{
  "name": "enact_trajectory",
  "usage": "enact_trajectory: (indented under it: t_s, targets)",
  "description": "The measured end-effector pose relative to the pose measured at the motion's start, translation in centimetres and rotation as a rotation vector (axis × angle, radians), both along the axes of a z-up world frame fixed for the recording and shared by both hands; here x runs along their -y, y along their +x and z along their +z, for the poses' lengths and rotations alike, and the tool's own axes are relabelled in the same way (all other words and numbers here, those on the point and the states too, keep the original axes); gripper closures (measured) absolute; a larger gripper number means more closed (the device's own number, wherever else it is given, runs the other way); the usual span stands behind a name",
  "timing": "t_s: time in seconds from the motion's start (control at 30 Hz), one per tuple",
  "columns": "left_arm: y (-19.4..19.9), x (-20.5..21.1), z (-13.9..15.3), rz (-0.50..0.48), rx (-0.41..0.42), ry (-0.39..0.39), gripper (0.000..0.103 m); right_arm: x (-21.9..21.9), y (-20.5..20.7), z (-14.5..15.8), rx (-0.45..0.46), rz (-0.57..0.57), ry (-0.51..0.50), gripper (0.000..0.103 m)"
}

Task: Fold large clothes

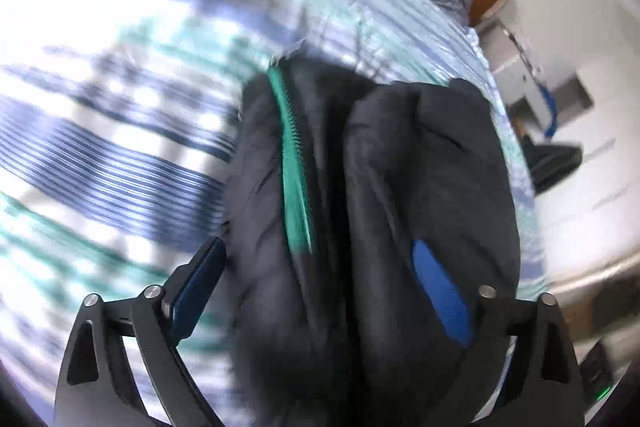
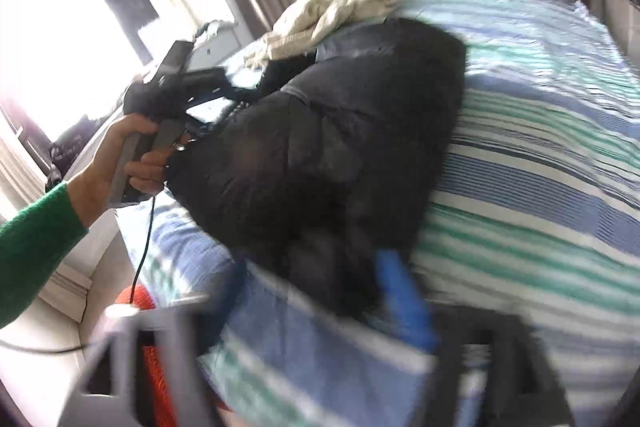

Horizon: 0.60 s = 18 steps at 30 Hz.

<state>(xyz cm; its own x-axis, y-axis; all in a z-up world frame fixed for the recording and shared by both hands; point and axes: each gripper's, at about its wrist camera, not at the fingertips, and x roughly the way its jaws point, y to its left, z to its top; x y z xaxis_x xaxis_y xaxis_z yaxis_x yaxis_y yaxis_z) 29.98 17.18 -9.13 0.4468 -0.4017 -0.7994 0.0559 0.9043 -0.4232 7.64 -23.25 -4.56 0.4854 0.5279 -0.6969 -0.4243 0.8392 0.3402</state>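
Black jacket (image 1: 360, 227) bunched btwn wide left gripper (image 1: 320, 291); right gripper (image 2: 312, 299) blurred, can't tell; beige cloth (image 2: 344, 7) behind.

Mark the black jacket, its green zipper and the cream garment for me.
black jacket (image 1: 432, 163): left wrist view, on its right-hand padded fold.
green zipper (image 1: 294, 171): left wrist view, midway along the teeth.
cream garment (image 2: 344, 9): right wrist view, on the crumpled middle.

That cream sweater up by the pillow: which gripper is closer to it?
Left. The left gripper is just beside the cream sweater; the right gripper is at the black jacket's near end.
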Motion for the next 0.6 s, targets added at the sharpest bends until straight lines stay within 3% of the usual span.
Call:
enact_trajectory:
  t_s: [0.07, 0.1, 0.2, 0.27, 0.37, 0.43, 0.5, 0.6]
  targets:
    - [-2.2, -0.2, 1.1, -0.004, 0.047, 0.165, 0.0, 2.2, -1.6, 0.2, 0.008, -0.021, -0.005, 0.016]
    - [-2.9, -0.3, 1.3, -0.009, 0.053, 0.208, 0.0, 3.4, -2.2, 0.0, -0.003, -0.046, -0.037, 0.016]
    - [-5.3, -0.7, 0.9, -0.08, 0.015, 0.221, 0.001, 5.9, -3.5, -0.5, -0.016, -0.118, -0.093, 0.016]
    - [-7.0, -2.0, 1.4, -0.038, 0.039, 0.169, 0.001, 7.3, -4.6, -1.2, -0.013, -0.165, -0.113, 0.016]
    - [-8.6, -5.0, 3.0, 0.023, 0.096, -0.061, 0.001, 7.3, -5.1, -1.3, -0.01, -0.176, -0.119, 0.016]
    - [-9.0, -5.9, 4.1, 0.085, 0.159, -0.174, 0.001, 6.8, -5.4, -1.2, -0.006, -0.155, -0.088, 0.016]
    - [-8.4, -5.9, 4.8, 0.124, 0.188, -0.189, 0.001, 5.8, -4.9, -1.4, -0.02, -0.116, -0.066, 0.016]
    - [-5.9, -4.7, 4.7, 0.016, 0.125, -0.152, 0.002, 4.0, -4.7, -1.2, -0.013, -0.081, -0.059, 0.016]
